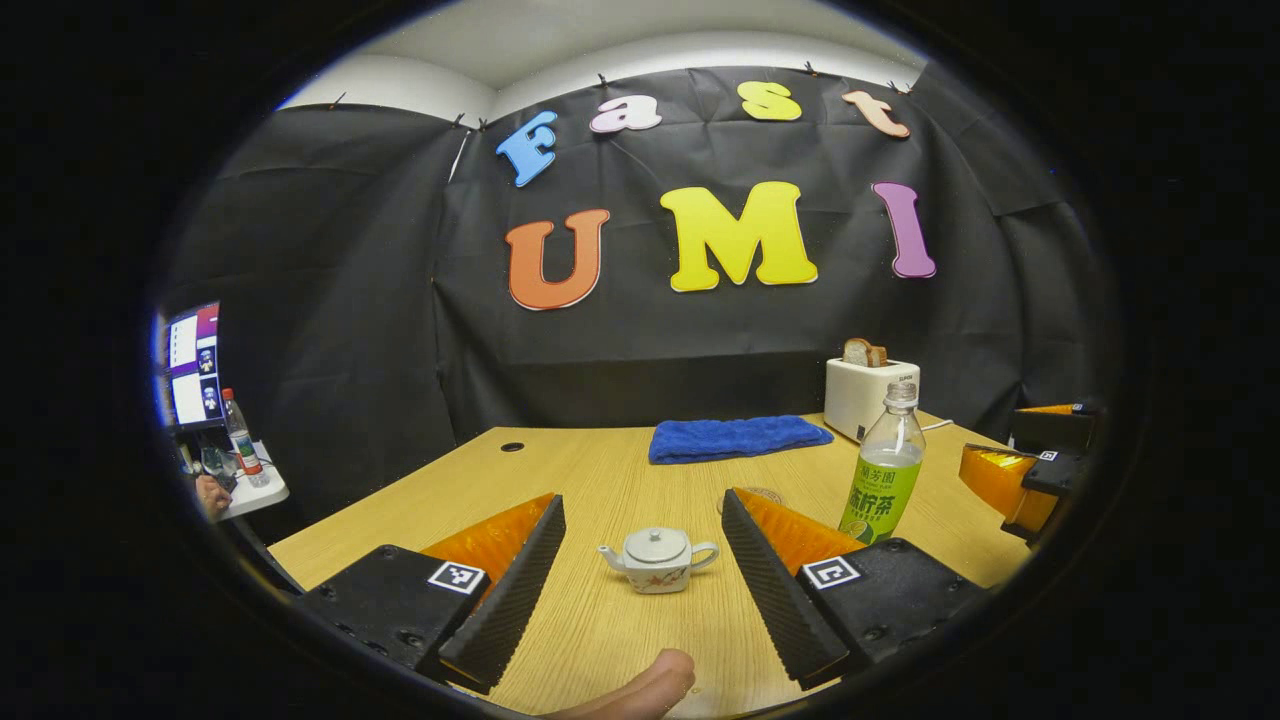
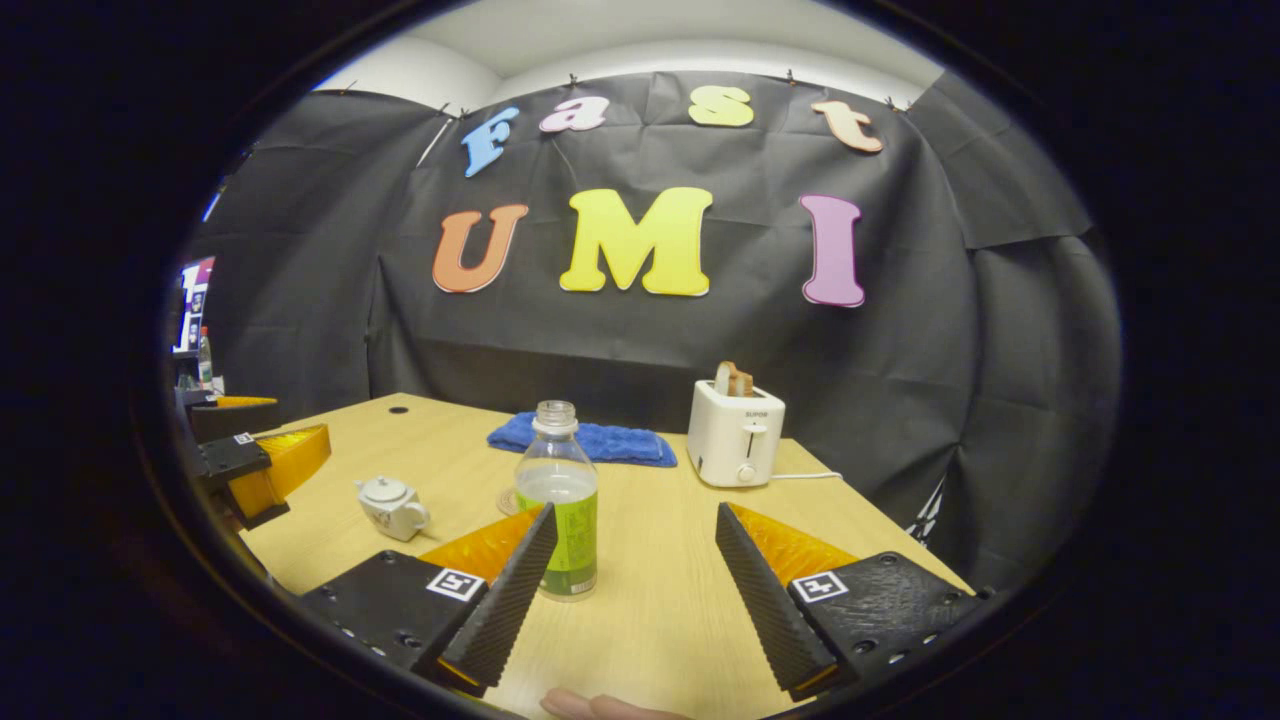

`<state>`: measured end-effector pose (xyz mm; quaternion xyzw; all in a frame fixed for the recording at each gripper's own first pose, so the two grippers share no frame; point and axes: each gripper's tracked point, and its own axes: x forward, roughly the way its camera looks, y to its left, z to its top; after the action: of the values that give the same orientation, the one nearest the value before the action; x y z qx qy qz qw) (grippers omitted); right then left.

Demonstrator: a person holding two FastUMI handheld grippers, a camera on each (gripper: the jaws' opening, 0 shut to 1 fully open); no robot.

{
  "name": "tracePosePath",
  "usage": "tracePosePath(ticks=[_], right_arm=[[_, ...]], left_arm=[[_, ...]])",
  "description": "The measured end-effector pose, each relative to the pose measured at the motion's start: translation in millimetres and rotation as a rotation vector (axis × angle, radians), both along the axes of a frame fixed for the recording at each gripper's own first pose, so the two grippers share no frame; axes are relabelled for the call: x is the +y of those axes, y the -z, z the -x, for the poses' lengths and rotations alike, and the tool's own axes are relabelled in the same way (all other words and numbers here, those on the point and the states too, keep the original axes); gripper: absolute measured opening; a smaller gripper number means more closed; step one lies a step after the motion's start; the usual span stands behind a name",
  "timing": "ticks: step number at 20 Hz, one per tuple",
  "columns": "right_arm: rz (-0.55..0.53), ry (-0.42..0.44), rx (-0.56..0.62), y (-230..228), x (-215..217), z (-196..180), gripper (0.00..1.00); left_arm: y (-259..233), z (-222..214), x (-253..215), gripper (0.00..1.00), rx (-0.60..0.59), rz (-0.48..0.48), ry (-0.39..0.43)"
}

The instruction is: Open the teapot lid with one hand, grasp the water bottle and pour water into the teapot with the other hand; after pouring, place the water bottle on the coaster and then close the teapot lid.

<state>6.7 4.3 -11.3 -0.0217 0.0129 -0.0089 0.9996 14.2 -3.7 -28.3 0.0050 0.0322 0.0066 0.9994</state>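
Monitor and side shelf: at the far left of the left gripper view a lit monitor (image 1: 194, 365) is seen above a small white shelf (image 1: 252, 493) bearing a red-capped bottle (image 1: 240, 432).
Left gripper (image 1: 640, 570): its jaws are held wide apart and nothing is gripped; the teapot is framed between them, untouched. In the right gripper view it is seen at the table's left edge (image 2: 262, 468).
Teapot (image 1: 658, 560): it is stood upright on the wooden table (image 1: 600, 470), lid seated, spout to the left and handle to the right in the left gripper view.
Coaster (image 1: 760, 495): a round mat is partly seen behind the inner finger, just left of the bottle; in the right gripper view it lies behind the bottle (image 2: 508, 500).
Blue towel (image 1: 738, 438): it is laid flat near the table's far edge.
Water bottle (image 2: 558, 500): it is stood upright and uncapped, partly filled, just beside the right gripper's left finger, apart from the teapot (image 2: 392, 507).
Toaster (image 2: 736, 432): it is placed at the far right with bread (image 2: 733, 379) in its slot.
Right gripper (image 2: 635, 575): its jaws are spread wide, with nothing held.
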Motion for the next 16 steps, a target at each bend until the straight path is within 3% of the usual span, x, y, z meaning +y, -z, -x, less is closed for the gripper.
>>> tracePosePath(ticks=[16], right_arm=[[-0.010, 0.055, -0.033, -1, -13, -7, 0.96]], left_arm=[[75, -78, -4, 0.99, 0.138, 0.083, 0.102]])
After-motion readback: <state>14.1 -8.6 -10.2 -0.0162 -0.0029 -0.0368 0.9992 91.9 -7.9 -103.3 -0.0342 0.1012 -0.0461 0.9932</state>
